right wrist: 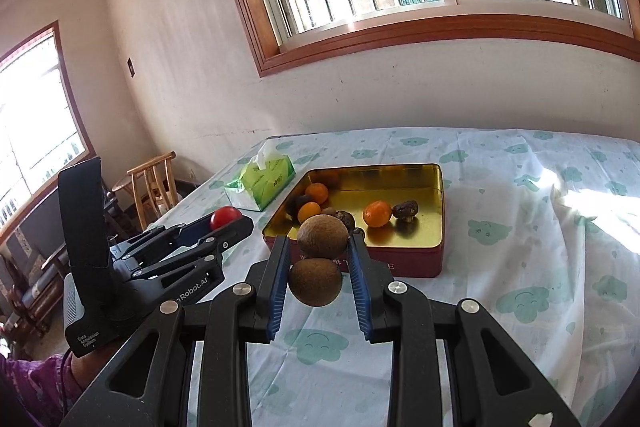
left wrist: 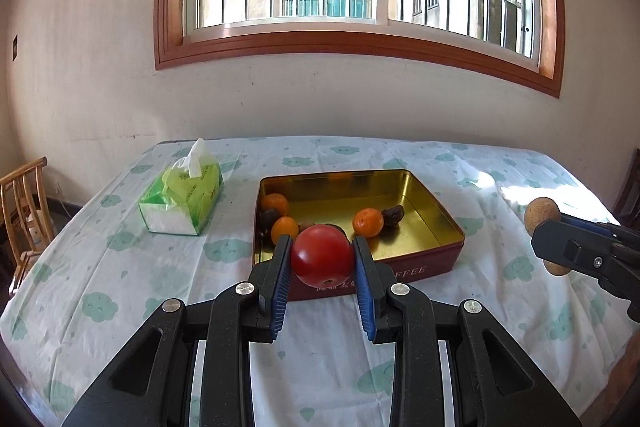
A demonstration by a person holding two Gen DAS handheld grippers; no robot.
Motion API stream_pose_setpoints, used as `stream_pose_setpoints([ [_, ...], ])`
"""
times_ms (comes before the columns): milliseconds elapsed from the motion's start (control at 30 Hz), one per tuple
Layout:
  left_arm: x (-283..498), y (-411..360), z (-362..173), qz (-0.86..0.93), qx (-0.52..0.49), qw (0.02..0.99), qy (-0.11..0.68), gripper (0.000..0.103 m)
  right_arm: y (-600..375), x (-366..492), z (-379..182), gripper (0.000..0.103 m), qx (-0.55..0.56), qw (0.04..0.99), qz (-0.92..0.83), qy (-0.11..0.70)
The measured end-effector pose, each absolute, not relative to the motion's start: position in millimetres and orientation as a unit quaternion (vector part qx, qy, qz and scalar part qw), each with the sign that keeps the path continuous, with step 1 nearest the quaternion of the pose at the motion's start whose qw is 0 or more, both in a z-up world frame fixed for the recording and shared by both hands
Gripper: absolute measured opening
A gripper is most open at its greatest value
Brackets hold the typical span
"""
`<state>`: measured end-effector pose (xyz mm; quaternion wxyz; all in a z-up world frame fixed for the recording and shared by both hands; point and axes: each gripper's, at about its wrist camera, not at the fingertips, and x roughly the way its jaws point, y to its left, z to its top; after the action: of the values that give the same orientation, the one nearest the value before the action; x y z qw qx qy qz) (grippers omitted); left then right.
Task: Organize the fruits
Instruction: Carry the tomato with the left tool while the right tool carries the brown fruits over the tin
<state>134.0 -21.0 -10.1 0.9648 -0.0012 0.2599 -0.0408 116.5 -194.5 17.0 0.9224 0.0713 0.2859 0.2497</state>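
Note:
My left gripper (left wrist: 322, 259) is shut on a red tomato (left wrist: 322, 255), held just in front of the near wall of the gold-lined red tin (left wrist: 416, 269). My right gripper (right wrist: 319, 261) is shut on two joined brown round fruits (right wrist: 322, 235), held above the cloth in front of the tin (right wrist: 400, 265). Inside the tin lie three oranges (left wrist: 367, 222) and several dark dried fruits (left wrist: 393, 215). In the left wrist view the right gripper (left wrist: 560, 247) shows at the right edge with its brown fruit (left wrist: 541, 213). In the right wrist view the left gripper (right wrist: 230, 225) shows at left with the tomato (right wrist: 225, 217).
A green tissue pack (left wrist: 182, 201) sits left of the tin on the cloud-patterned tablecloth (left wrist: 120, 267). A wooden chair (left wrist: 24, 211) stands beyond the table's left edge. The wall and a barred window are behind the table.

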Motion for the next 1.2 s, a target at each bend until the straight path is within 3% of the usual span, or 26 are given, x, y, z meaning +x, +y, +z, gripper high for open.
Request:
stream_pose_setpoints([
  [1200,245,-20,-32,-0.017,0.015,0.959,0.281,0.03,-178,225,-10,0.027,0.073,0.915,0.256,0.303],
])
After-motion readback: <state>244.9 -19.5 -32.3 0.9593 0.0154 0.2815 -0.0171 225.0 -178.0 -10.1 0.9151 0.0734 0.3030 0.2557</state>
